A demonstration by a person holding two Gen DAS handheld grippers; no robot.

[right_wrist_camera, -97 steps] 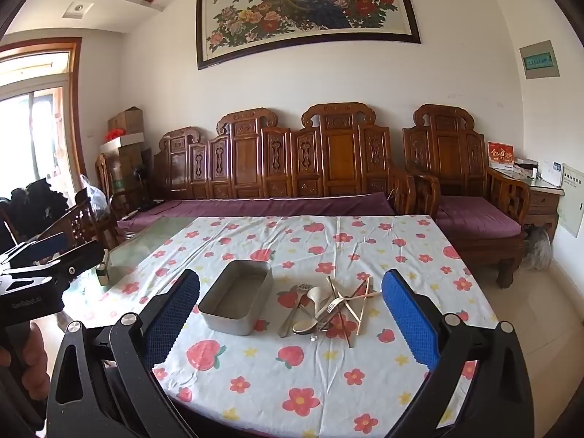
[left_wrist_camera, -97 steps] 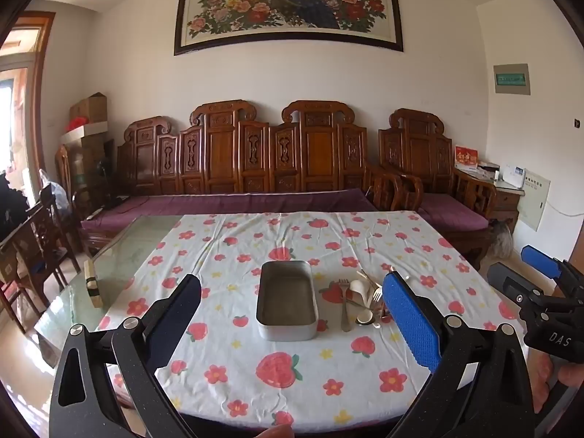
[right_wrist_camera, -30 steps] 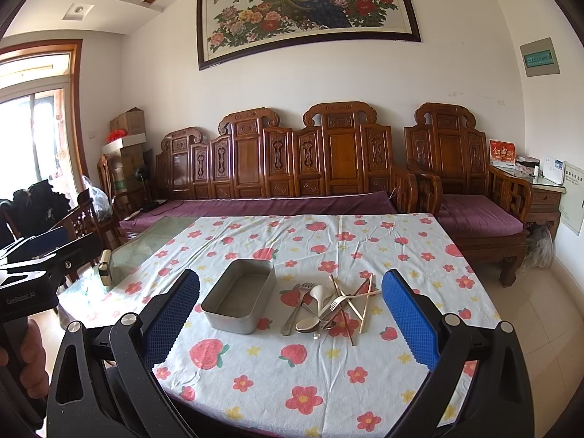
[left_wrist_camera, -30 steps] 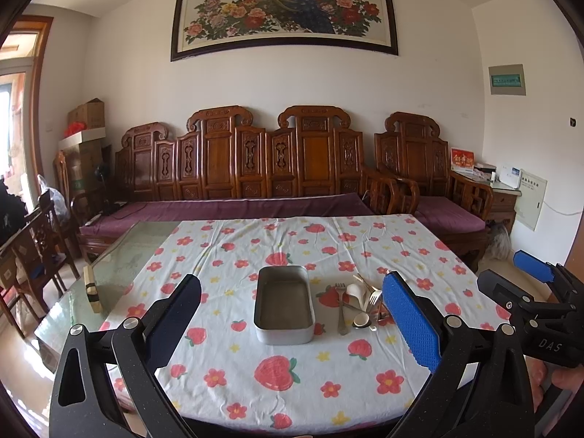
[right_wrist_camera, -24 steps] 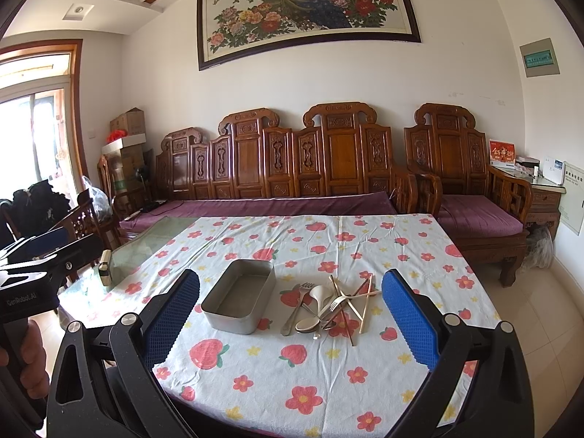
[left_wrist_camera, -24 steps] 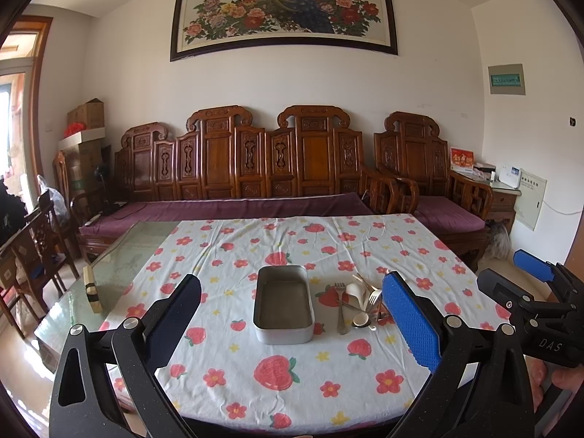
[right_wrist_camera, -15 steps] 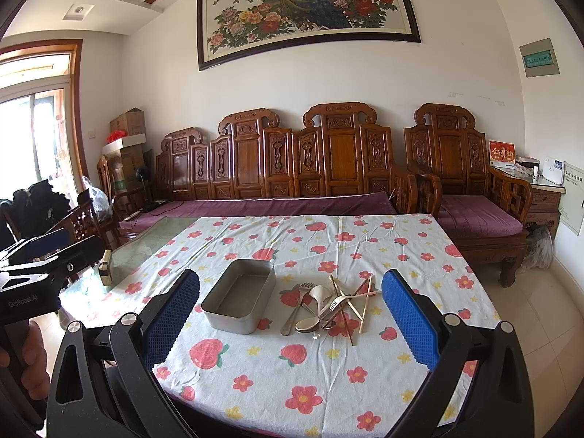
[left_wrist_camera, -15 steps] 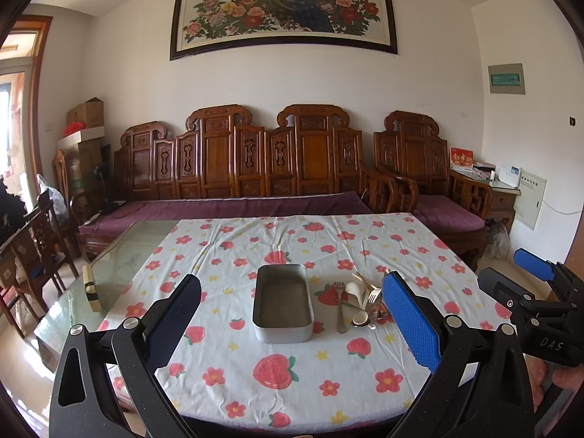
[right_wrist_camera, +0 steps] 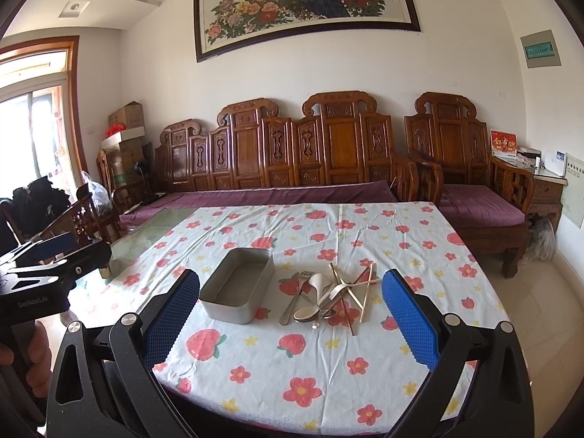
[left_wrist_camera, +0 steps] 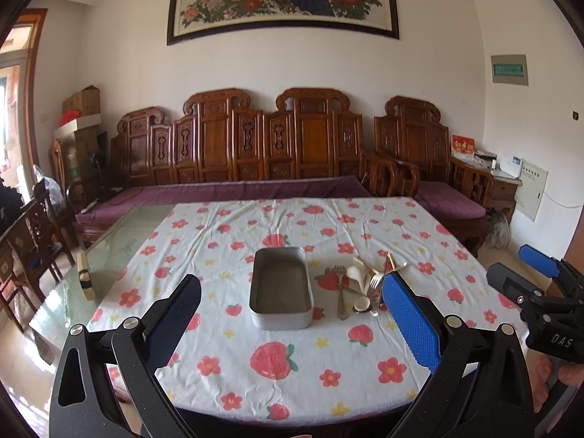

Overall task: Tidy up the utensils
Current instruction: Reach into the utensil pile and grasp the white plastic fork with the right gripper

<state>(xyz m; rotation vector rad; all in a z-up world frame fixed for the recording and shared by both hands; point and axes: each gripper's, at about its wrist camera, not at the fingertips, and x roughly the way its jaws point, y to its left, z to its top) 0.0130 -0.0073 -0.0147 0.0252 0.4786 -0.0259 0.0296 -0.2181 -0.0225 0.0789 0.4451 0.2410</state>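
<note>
An empty grey metal tray (left_wrist_camera: 281, 286) (right_wrist_camera: 239, 283) sits mid-table on the flowered cloth. Right beside it lies a loose pile of utensils (left_wrist_camera: 365, 283) (right_wrist_camera: 330, 294): forks, metal and white spoons, and crossed chopsticks. My left gripper (left_wrist_camera: 292, 301) hangs open above the near edge of the table, in front of the tray, nothing between its fingers. My right gripper (right_wrist_camera: 290, 297) is open too, held back from the table, with tray and pile framed between its blue pads. Each gripper also shows at the other view's edge.
The table (left_wrist_camera: 419, 219) carries a white cloth with red flowers; bare glass (left_wrist_camera: 120, 241) shows at its left, with a small block (left_wrist_camera: 84, 277) on it. A carved wooden sofa (left_wrist_camera: 255, 153) stands behind, chairs (left_wrist_camera: 33, 241) to the left, a side cabinet (right_wrist_camera: 544, 189) to the right.
Both grippers have stayed open and almost still. The views have drifted only slightly; tray and utensils have not moved.
</note>
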